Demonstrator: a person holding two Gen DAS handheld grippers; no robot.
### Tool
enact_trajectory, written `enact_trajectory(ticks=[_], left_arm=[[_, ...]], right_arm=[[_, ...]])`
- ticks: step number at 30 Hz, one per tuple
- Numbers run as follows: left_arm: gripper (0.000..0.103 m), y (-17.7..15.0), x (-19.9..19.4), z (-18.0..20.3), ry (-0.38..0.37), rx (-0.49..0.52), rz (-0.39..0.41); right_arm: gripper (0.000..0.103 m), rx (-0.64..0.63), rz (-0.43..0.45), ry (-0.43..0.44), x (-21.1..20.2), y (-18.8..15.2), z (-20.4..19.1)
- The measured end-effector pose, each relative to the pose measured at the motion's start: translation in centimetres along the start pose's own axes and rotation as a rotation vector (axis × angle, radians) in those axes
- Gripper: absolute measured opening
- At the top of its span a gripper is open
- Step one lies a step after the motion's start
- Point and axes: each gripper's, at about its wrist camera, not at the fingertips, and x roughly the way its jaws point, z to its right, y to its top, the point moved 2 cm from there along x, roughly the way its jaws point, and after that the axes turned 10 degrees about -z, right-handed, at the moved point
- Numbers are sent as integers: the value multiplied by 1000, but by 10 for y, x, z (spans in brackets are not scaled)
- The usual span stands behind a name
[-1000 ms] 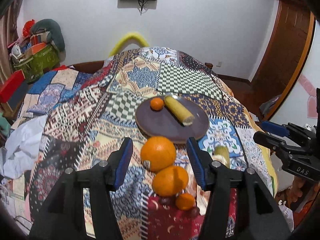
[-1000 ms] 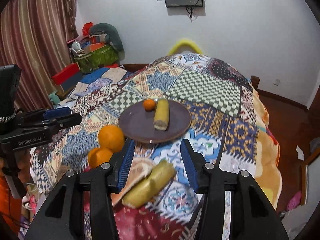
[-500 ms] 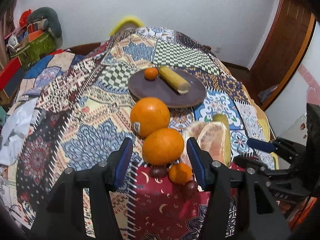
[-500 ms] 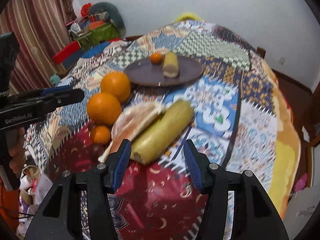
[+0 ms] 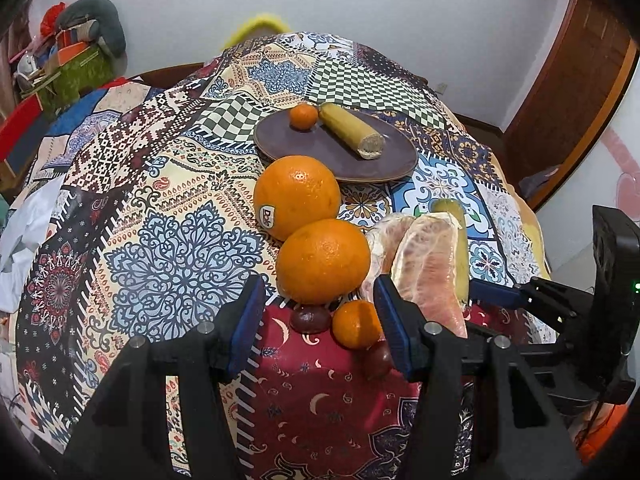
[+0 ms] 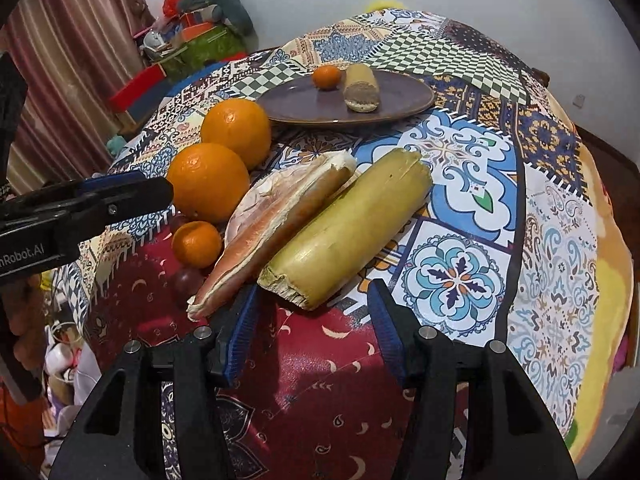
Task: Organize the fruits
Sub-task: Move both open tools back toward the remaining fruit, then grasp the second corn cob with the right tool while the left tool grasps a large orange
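Note:
A dark purple plate (image 5: 304, 148) (image 6: 304, 104) carries a small mandarin (image 5: 303, 116) and a cut yellow stalk piece (image 5: 352, 132). Nearer lie two big oranges (image 5: 296, 196) (image 5: 323, 260), peeled pomelo segments (image 5: 428, 264) (image 6: 280, 216), a longer yellow stalk (image 6: 348, 232), a small mandarin (image 5: 356, 324) (image 6: 196, 244) and dark little fruits (image 5: 310, 318). My left gripper (image 5: 319, 320) is open, low over the near orange and the small mandarin. My right gripper (image 6: 312, 320) is open just short of the long stalk's near end.
A patchwork cloth (image 5: 180, 248) covers the rounded table, which drops off on all sides. Each gripper shows in the other's view: the right gripper (image 5: 520, 300) and the left gripper (image 6: 80, 208). Clutter is piled (image 6: 192, 36) at the far left wall.
Both grippers have come down and closer to the fruit pile, tilting further downward. The right gripper's jaws stand a little wider than a second ago.

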Motion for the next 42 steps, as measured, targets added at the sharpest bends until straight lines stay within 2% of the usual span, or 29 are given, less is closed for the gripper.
enact_trajectory(ticks=[3,9,11,12,16,22,27,29,30,32,42], left_arm=[[56,3,4,3,-4,4,-6],[56,8,16,10,23,24,-17],[62,9,20,10,31,17,-16],[66,10,21,10,33,17,-14],[67,12,28,12,52,30,-18],[67,15,37,6,53,3,-34],[67,19,39,2,20,-15,-34],[67,20,40,3,14,-10,-36],[67,20,41,4,18,-7,-36],[66,21,42,6,28,-1,-31],[63,19,41,3,21,3,-14]], right_arm=[[51,8,17,-26,-4,1,5],[51,51,24,-81,-16,-5,39],[51,77,27,-111,-20,-7,50],[52,88,26,-111,-21,-7,53],[52,89,10,-48,-25,-10,55],[52,48,27,-47,-24,1,36],[52,47,16,-79,-9,20,37],[44,47,11,-86,-4,23,38],[36,52,7,-77,-3,23,40],[35,67,9,-52,-2,22,43],[34,62,-13,-54,-19,1,50]])
